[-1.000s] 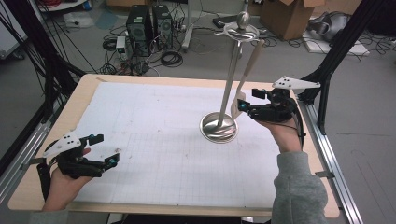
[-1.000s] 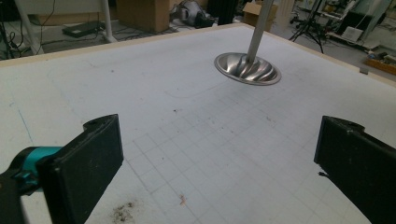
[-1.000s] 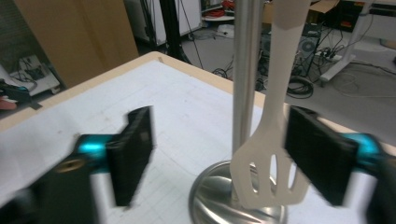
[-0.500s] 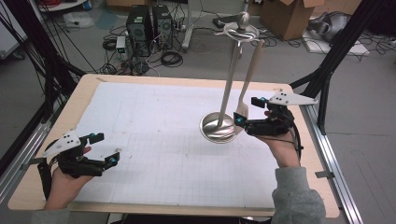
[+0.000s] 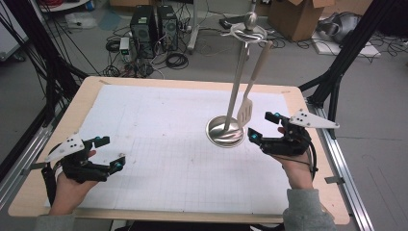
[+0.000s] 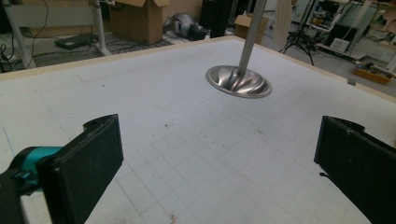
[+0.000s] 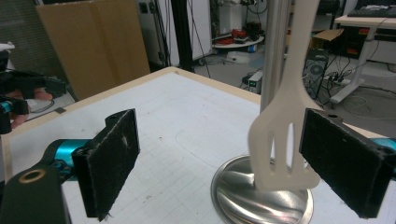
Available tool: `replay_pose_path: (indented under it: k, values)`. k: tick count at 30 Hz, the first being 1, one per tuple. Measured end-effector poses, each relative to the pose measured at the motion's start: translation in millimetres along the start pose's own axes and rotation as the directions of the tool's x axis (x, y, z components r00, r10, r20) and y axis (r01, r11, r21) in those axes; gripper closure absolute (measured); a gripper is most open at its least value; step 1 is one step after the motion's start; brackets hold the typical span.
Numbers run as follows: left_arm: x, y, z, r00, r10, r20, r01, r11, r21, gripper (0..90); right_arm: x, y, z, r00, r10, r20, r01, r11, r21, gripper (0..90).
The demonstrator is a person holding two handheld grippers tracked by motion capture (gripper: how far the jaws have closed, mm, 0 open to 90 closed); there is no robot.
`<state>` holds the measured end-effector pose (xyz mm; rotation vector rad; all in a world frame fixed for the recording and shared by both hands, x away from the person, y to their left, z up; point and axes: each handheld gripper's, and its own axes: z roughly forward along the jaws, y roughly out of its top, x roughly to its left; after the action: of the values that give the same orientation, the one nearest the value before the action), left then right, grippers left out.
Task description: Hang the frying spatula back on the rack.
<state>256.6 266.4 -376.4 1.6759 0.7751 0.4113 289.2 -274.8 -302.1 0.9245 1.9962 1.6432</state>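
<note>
A steel stand with a round base (image 5: 223,132) and a slim pole (image 5: 238,82) rises at the right middle of the table. A cream slotted spatula (image 5: 244,111) hangs from the ring at its top, blade just above the base. My right gripper (image 5: 262,126) sits low beside the base, open; its jaws have just been opening. In the right gripper view the spatula blade (image 7: 280,149) hangs ahead of the right gripper (image 7: 219,168), close to the right-hand pad, with nothing pressed between the pads. My left gripper (image 5: 111,152) rests open at the front left, with nothing between its jaws.
A white gridded sheet (image 5: 163,125) covers the wooden table (image 5: 86,86). Black frame posts (image 5: 337,62) stand at both sides. Computer towers (image 5: 154,24), cables and cardboard boxes (image 5: 298,17) lie on the floor beyond the far edge.
My right gripper has come down and back toward the near edge, away from the spatula blade, with its jaws a little wider. The left gripper has stayed put.
</note>
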Motion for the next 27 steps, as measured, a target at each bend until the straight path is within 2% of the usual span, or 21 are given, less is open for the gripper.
replay_pose_path:
  k: [9, 18, 27]
  values:
    - [1.2, -1.7, -0.9, 0.9997, 0.001, -0.025, -0.001, 1.0000, 0.005, 1.7, -2.9, -19.8, -18.9, 0.9990, 0.042, 0.014, -0.041, 0.998, -0.056, 11.5]
    - [-0.4, -2.2, -1.8, 0.9995, 0.004, -0.031, -0.004, 1.0000, 0.008, 1.7, -0.5, -44.0, -33.0, 0.9978, 0.039, 0.054, -0.036, 0.998, -0.051, 11.4]
    - [0.5, -3.0, -2.8, 0.9993, 0.004, -0.036, -0.004, 0.9999, 0.009, 1.7, -4.6, -65.8, -45.7, 0.9937, 0.071, 0.087, -0.068, 0.997, -0.037, 11.4]
